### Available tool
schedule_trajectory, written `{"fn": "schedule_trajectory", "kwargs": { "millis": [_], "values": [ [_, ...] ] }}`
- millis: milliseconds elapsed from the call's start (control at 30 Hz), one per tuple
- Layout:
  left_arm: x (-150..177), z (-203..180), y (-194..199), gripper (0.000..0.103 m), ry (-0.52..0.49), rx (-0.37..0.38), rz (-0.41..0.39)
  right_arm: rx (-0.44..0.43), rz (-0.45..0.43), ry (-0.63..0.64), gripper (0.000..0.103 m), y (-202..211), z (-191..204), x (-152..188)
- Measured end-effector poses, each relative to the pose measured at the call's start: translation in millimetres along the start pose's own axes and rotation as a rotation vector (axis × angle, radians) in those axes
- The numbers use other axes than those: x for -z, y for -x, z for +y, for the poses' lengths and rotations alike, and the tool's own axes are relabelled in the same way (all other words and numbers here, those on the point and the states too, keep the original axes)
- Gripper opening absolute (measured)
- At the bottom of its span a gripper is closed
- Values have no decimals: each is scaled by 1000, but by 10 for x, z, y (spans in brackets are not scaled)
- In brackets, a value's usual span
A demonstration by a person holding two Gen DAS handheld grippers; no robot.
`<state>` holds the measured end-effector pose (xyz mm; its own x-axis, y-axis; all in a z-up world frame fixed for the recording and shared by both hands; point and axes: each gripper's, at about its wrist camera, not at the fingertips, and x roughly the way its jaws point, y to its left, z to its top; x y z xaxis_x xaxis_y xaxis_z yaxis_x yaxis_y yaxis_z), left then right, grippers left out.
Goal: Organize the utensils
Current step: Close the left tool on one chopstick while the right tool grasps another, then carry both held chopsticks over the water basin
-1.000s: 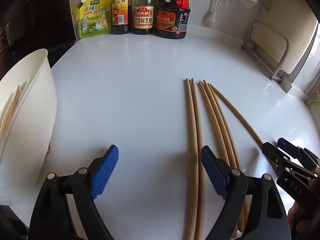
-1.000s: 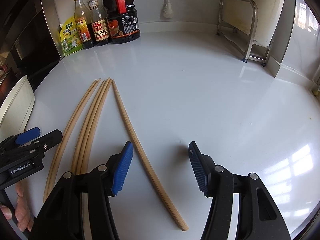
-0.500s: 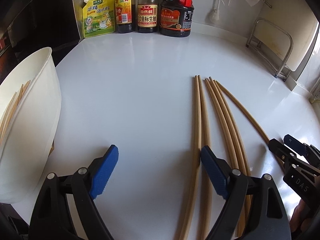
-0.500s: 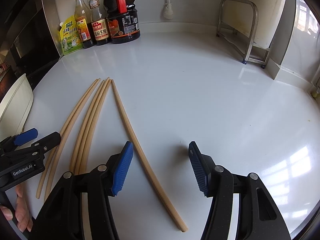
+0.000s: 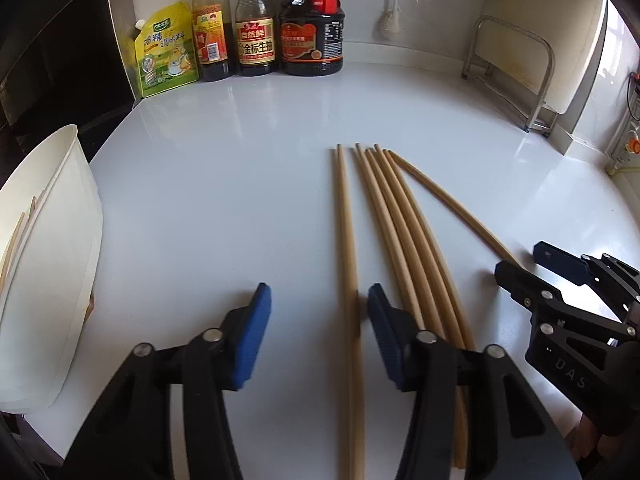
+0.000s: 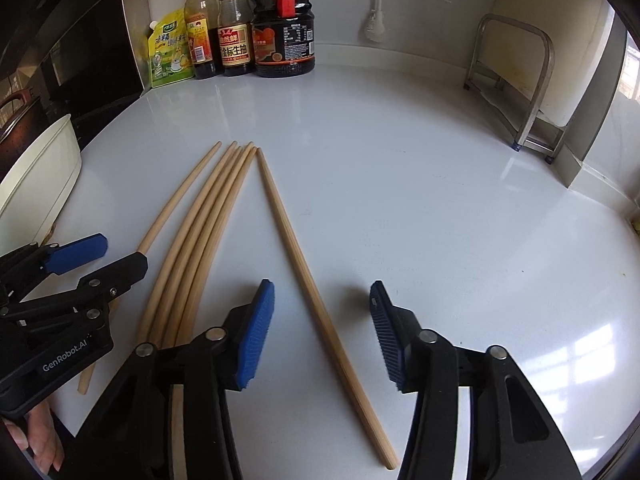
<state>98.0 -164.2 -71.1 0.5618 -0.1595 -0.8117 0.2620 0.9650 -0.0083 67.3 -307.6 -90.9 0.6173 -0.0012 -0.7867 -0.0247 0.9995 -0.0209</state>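
Several wooden chopsticks lie lengthwise on the white counter (image 5: 240, 184). My left gripper (image 5: 316, 332) has its jaws closing around a single chopstick (image 5: 345, 240). The stick lies close to the right pad (image 5: 382, 332) and well clear of the left pad. The middle bunch (image 5: 404, 240) lies just outside that finger. My right gripper (image 6: 320, 332) is also closing, with the rightmost chopstick (image 6: 304, 272) lying between its pads and touching neither. Each view shows the other gripper at its edge: the right gripper (image 5: 520, 260) and the left gripper (image 6: 122, 254). A white tub (image 5: 52, 260) at far left holds more chopsticks.
A yellow-green pouch (image 5: 166, 56), two sauce bottles (image 5: 256, 28) and a dark jug with a red cap (image 5: 312, 28) line the back wall. A metal rack (image 5: 516, 76) stands at the back right. A dark stove area borders the counter on the left. A person's fingers (image 6: 40, 440) show at the bottom left.
Both grippers' jaws have narrowed. The leftmost pair of chopsticks has split: one now lies between my left jaws, the other has joined the middle bunch.
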Motion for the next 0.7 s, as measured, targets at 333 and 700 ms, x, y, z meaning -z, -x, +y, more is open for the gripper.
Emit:
{"fn": "schedule_trajectory", "kwargs": {
  "millis": [333,700],
  "values": [
    [79,6,91,8,14,101,57,-51,-5,-45,6,17,-43,1],
    [121,176,339,8,48,147,48,-130,-34,-142,6,194,-100,-8]
  ]
}}
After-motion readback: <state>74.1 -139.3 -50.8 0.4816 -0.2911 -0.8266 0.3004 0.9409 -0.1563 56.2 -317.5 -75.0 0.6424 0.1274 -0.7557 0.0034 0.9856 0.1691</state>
